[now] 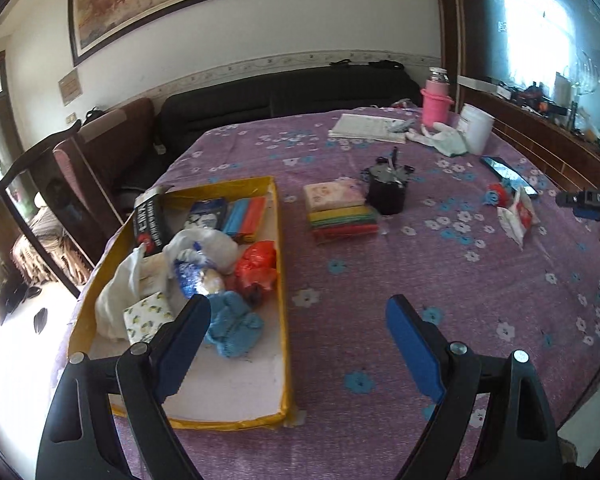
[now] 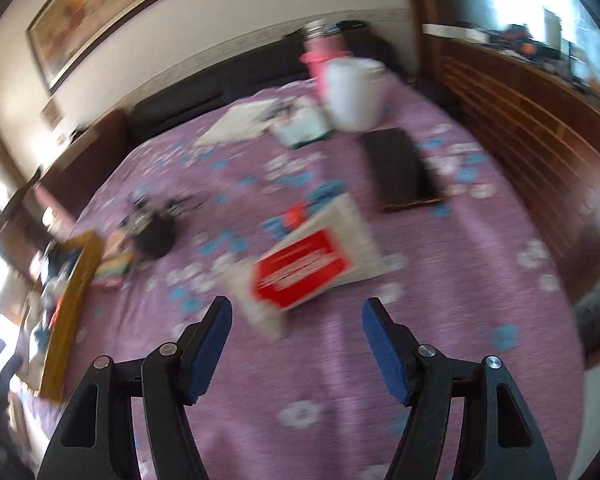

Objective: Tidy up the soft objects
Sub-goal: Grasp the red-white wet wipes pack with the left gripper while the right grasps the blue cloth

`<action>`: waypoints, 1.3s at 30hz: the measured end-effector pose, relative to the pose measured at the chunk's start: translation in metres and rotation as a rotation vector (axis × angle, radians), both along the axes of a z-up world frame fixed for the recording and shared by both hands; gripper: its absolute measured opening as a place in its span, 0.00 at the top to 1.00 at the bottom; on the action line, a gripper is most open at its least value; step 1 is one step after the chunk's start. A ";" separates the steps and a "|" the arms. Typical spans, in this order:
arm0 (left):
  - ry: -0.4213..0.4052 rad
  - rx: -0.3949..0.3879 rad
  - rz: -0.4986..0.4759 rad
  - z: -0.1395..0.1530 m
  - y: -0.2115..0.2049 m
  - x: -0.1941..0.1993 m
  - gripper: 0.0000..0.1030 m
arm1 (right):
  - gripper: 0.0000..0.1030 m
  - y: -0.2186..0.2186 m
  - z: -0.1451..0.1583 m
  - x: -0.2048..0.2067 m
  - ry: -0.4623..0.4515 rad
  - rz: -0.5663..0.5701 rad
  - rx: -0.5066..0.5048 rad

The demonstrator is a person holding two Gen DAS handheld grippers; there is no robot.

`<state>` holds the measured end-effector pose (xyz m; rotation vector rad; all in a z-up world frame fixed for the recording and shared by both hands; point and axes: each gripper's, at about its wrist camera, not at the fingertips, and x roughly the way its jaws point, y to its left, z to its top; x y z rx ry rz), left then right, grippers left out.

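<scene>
Hovering over a surface point(image 1: 380, 280) draped in purple flowered cloth, the left hand-held gripper point(image 1: 298, 322) stands released, its blue-padded jaws wide apart and empty, one above the near end of a shallow yellow-rimmed cardboard tray point(image 1: 282, 280). Inside the tray lie a blue knitted cloth point(image 1: 236, 328), an orange plastic bag point(image 1: 258, 266), a white plastic bag point(image 1: 208, 244) and a lemon-print tissue pack point(image 1: 148, 316). The right hand-held gripper point(image 2: 296, 320), also released and empty, points at a white soft packet with a red label point(image 2: 308, 268) lying on the cloth just beyond its fingertips, blurred. A black phone point(image 2: 400, 168) lies farther back.
</scene>
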<state>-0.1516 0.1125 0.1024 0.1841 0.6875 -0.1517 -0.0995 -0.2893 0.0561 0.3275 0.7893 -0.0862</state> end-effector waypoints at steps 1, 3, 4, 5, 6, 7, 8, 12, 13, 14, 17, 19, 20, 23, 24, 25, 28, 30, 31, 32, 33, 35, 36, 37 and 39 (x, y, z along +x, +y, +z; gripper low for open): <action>0.005 0.002 -0.026 -0.002 -0.007 -0.001 0.14 | 0.24 -0.011 0.002 0.001 0.004 -0.027 -0.009; 0.025 0.001 -0.044 -0.007 -0.013 0.000 0.14 | 0.24 -0.025 0.003 0.011 0.029 -0.059 -0.029; 0.037 -0.002 -0.048 -0.010 -0.015 0.001 0.14 | 0.24 -0.027 0.002 0.018 0.042 -0.060 -0.031; 0.052 -0.006 -0.052 -0.014 -0.017 0.001 0.14 | 0.24 -0.027 -0.001 0.027 0.057 -0.055 -0.028; 0.064 -0.007 -0.056 -0.017 -0.019 0.002 0.14 | 0.24 -0.026 -0.005 0.040 0.074 -0.049 -0.020; 0.070 -0.006 -0.057 -0.018 -0.019 0.001 0.14 | 0.24 -0.023 -0.009 0.050 0.086 -0.044 -0.019; 0.072 -0.002 -0.058 -0.020 -0.020 0.001 0.14 | 0.24 -0.019 -0.015 0.061 0.103 -0.037 -0.021; 0.071 0.004 -0.041 -0.020 -0.013 -0.005 0.14 | 0.48 0.007 -0.041 0.099 0.167 0.014 -0.039; 0.074 0.003 -0.033 -0.020 -0.010 -0.005 0.14 | 0.49 0.016 -0.040 0.101 0.154 0.041 -0.034; 0.079 -0.001 -0.025 -0.021 -0.006 -0.005 0.14 | 0.51 0.025 -0.040 0.101 0.150 0.080 -0.028; 0.110 -0.024 -0.005 -0.027 0.001 0.003 0.14 | 0.57 0.072 -0.036 0.091 0.143 0.255 -0.068; 0.133 -0.049 -0.002 -0.031 0.003 0.007 0.14 | 0.57 0.104 -0.034 0.078 0.144 0.414 -0.076; 0.145 -0.070 -0.012 -0.032 0.004 0.009 0.14 | 0.56 0.115 -0.034 0.073 0.152 0.486 -0.048; 0.152 -0.090 -0.031 -0.034 0.003 0.010 0.14 | 0.56 0.129 -0.020 0.056 0.122 0.574 -0.057; 0.150 -0.092 -0.039 -0.034 0.002 0.010 0.14 | 0.51 0.127 -0.012 0.054 0.101 0.549 -0.077; 0.148 -0.094 -0.046 -0.034 0.001 0.010 0.14 | 0.47 0.121 -0.005 0.055 0.081 0.509 -0.090; 0.150 -0.114 -0.071 -0.032 -0.002 0.010 0.14 | 0.31 0.086 0.011 0.059 0.026 0.297 -0.127; 0.158 -0.132 -0.098 -0.030 -0.006 0.011 0.14 | 0.31 0.057 0.010 0.066 0.034 0.195 -0.094; 0.163 -0.138 -0.108 -0.030 -0.008 0.012 0.14 | 0.31 0.047 0.009 0.069 0.038 0.164 -0.072; 0.170 -0.146 -0.119 -0.031 -0.010 0.013 0.14 | 0.31 0.038 0.007 0.071 0.040 0.133 -0.059; 0.181 -0.154 -0.127 -0.032 -0.013 0.014 0.14 | 0.31 0.029 0.003 0.074 0.046 0.104 -0.053; 0.198 -0.167 -0.132 -0.034 -0.016 0.016 0.14 | 0.31 0.021 -0.001 0.084 0.070 0.070 -0.041; 0.208 -0.176 -0.134 -0.035 -0.017 0.016 0.14 | 0.31 0.016 -0.004 0.089 0.079 0.053 -0.028; 0.217 -0.183 -0.135 -0.036 -0.018 0.017 0.14 | 0.31 0.014 -0.008 0.099 0.083 0.044 -0.018; 0.229 -0.194 -0.133 -0.037 -0.020 0.019 0.14 | 0.30 0.007 -0.012 0.110 0.097 0.026 0.021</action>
